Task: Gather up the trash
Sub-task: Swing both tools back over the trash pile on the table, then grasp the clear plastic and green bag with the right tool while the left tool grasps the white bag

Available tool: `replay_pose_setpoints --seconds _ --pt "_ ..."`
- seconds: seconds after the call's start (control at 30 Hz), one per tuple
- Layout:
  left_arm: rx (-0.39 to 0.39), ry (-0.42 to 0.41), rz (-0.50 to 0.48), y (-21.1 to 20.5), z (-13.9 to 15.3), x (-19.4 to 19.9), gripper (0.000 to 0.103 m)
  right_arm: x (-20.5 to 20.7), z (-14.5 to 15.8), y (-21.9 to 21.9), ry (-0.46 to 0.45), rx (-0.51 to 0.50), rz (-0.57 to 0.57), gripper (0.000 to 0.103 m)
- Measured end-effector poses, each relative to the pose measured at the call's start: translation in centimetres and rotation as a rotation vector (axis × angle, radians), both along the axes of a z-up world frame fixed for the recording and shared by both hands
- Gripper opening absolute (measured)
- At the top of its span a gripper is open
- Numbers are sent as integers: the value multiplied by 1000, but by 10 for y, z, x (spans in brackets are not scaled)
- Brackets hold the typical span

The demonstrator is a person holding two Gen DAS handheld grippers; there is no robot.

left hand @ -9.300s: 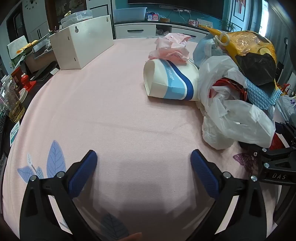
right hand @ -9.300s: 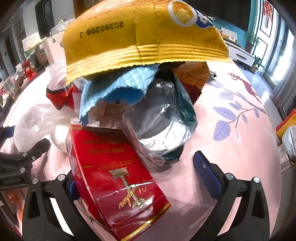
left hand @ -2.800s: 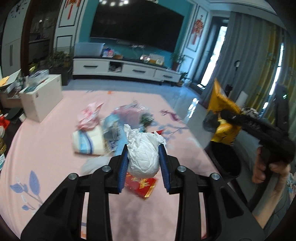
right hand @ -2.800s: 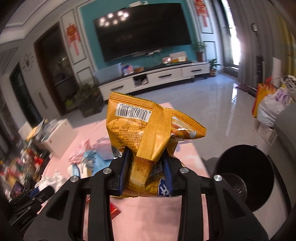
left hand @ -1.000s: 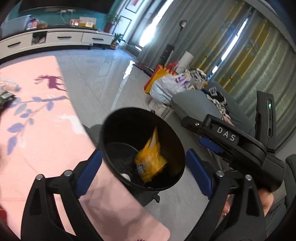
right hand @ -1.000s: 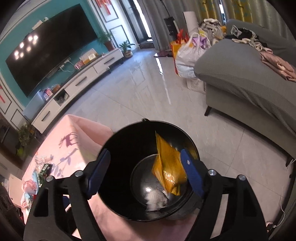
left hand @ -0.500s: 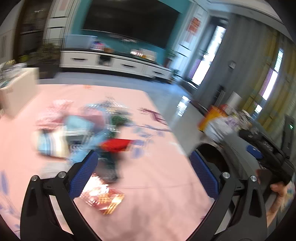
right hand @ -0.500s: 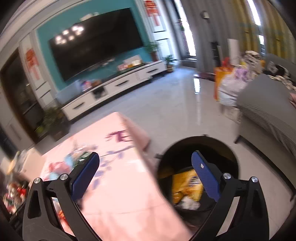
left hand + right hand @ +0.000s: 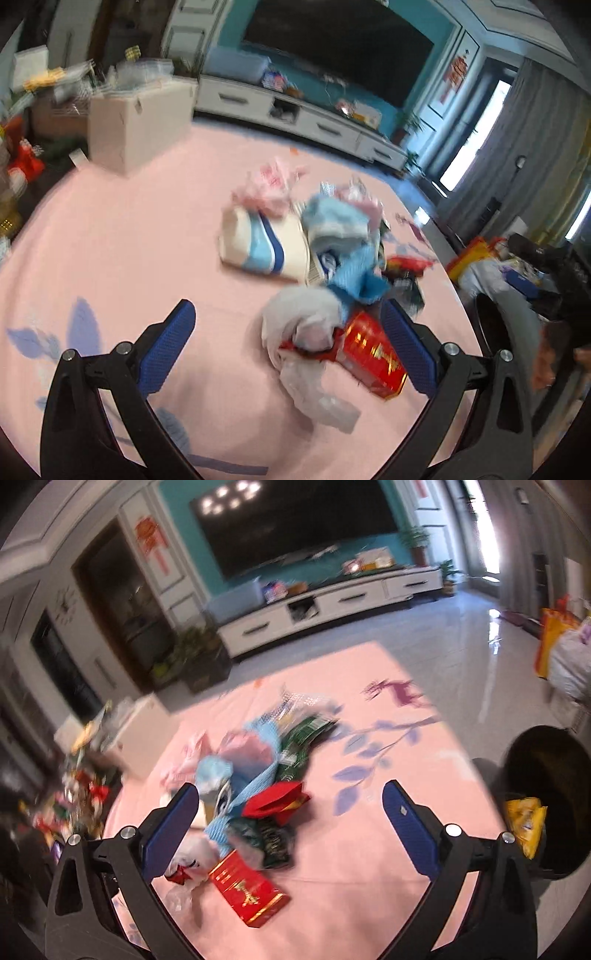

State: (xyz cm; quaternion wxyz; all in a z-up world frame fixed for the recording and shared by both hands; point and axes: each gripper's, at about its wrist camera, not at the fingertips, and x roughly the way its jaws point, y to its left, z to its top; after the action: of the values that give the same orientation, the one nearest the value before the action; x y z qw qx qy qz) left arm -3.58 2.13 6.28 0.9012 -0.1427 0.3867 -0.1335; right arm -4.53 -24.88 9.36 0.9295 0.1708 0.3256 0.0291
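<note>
A heap of trash lies on the pink tablecloth (image 9: pixel 122 243): a red carton (image 9: pixel 373 354), white plastic bags (image 9: pixel 303 325), a blue cloth (image 9: pixel 358 273) and a cream pack with blue stripes (image 9: pixel 258 243). My left gripper (image 9: pixel 288 343) is open and empty, above the table just short of the white bags. My right gripper (image 9: pixel 291 827) is open and empty, above the same heap, with the red carton (image 9: pixel 247 890) below it. The black bin (image 9: pixel 546 797) stands off the table's right edge with a yellow snack bag (image 9: pixel 524 819) inside.
A white box (image 9: pixel 136 125) stands at the table's far left corner, with clutter beyond it. A grey sofa and the other gripper (image 9: pixel 546 258) are at the right. A TV cabinet (image 9: pixel 325 609) lines the far wall.
Both grippers have swung away from the bin back over the table, and the trash heap is now close under them. Both stay open and empty.
</note>
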Motion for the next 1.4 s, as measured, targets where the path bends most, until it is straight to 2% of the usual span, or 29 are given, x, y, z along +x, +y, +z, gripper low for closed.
replay_pose_setpoints --seconds 0.23,0.6,0.7,0.8,0.9,0.97,1.07,1.17,1.4 --pt "-90 46 -13 -5 -26 15 100 31 -49 42 100 14 115 91" --pt "-83 80 -26 -18 -44 23 99 49 -85 61 158 -26 150 76" --pt "-90 100 -37 -21 -49 24 92 53 -93 63 174 -29 151 68" --pt "-101 119 -36 -23 -54 25 80 55 -98 63 189 -30 142 59" --pt "-120 122 -28 -22 -57 25 70 54 -99 62 188 -38 140 56" --pt "-146 136 -42 -21 -59 26 53 52 -98 62 189 -40 145 53" --pt "-168 133 -32 -19 -61 23 40 49 -94 62 185 -47 147 51" --pt "-164 119 -33 -18 -57 18 35 42 -86 60 165 -56 149 51" --pt "-166 73 -8 -9 -37 8 34 29 -71 50 156 2 157 53"
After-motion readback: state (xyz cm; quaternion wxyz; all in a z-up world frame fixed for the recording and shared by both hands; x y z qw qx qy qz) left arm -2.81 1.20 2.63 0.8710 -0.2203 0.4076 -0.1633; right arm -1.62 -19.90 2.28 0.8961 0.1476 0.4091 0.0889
